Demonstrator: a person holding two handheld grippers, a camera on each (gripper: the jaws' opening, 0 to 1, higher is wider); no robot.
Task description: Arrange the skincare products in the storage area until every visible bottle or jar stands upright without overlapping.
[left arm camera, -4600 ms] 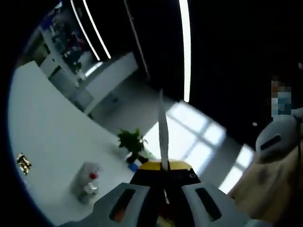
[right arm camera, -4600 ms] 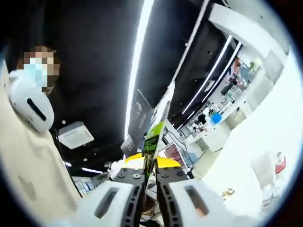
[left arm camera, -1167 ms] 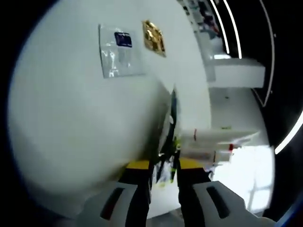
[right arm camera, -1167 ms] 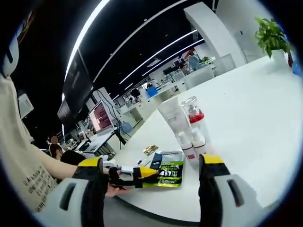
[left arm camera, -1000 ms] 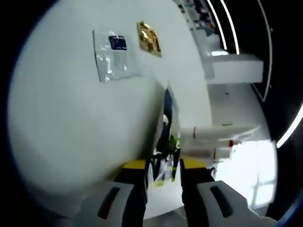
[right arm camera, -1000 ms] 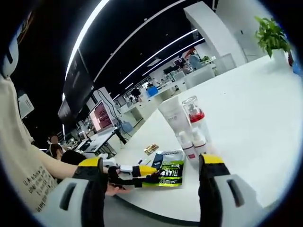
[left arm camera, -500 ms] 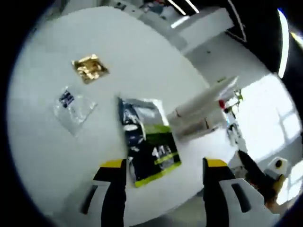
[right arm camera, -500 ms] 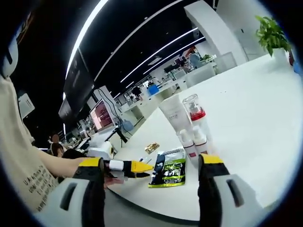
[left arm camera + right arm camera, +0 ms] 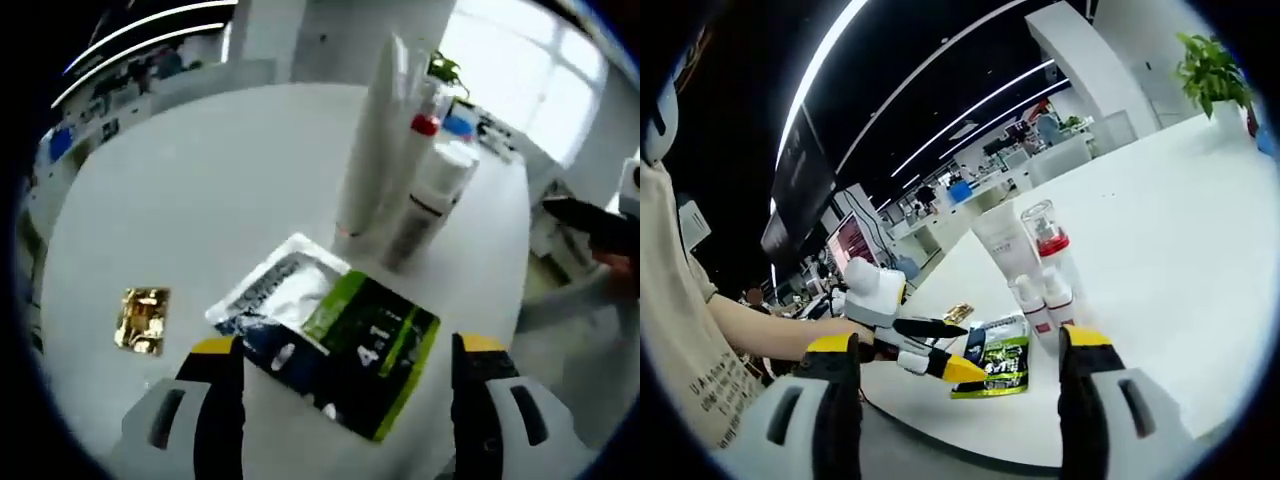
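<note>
A green, black and white sachet (image 9: 335,338) lies flat on the white table (image 9: 200,180), just beyond my open left gripper (image 9: 347,345), which holds nothing. Behind it stand a tall white tube (image 9: 375,140), a bottle with a red collar (image 9: 422,126) and a small white bottle (image 9: 430,195), all upright and close together. In the right gripper view the same tube (image 9: 998,245), red-collared bottle (image 9: 1045,240) and two small white bottles (image 9: 1037,305) stand behind the sachet (image 9: 998,365). My right gripper (image 9: 955,341) is open and empty, back from the table. The left gripper (image 9: 965,350) hovers over the sachet's near edge.
A gold sachet (image 9: 142,318) lies left of the green one, also the gold sachet (image 9: 958,313) near the table edge. A potted plant (image 9: 1210,65) stands far back on the table (image 9: 1160,220). A person's sleeve and arm fill the left of the right gripper view.
The left gripper was shut on the green sachet at the table edge; it has opened, left the sachet flat on the table and lifted above it. The right gripper stays open and still.
</note>
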